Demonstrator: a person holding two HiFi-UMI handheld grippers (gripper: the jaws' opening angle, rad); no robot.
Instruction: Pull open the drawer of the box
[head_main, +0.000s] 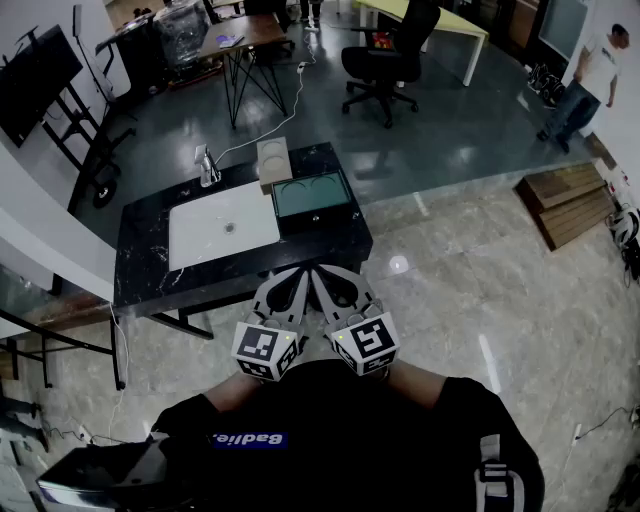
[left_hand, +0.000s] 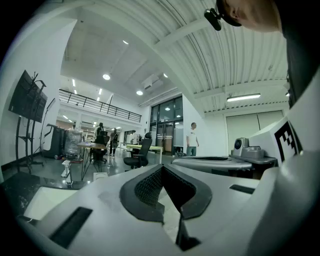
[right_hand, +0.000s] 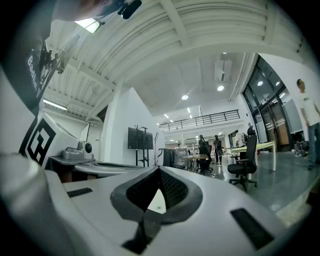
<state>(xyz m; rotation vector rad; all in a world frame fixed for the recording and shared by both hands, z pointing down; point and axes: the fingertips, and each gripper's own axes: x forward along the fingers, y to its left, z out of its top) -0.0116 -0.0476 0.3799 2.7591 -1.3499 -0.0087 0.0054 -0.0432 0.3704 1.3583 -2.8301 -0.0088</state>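
Both tools are held close to the person's body, in front of the black desk (head_main: 330, 243). The left tool (left_hand: 161, 169) is closed, tips together, nothing between them. The right tool (right_hand: 159, 171) is closed and empty too. The green box (head_main: 312, 195) stands on the desk beside a white board (head_main: 222, 225), well apart from both tools.

The box (head_main: 312, 196) is a low rectangular case with a dark frame and a teal-green top marked by two pale arcs. It lies flat on the dark worktop (head_main: 145, 250), straight ahead of the left tool (head_main: 297, 275) and the right tool (head_main: 322, 275), well apart from both. No drawer front can be made out from above.
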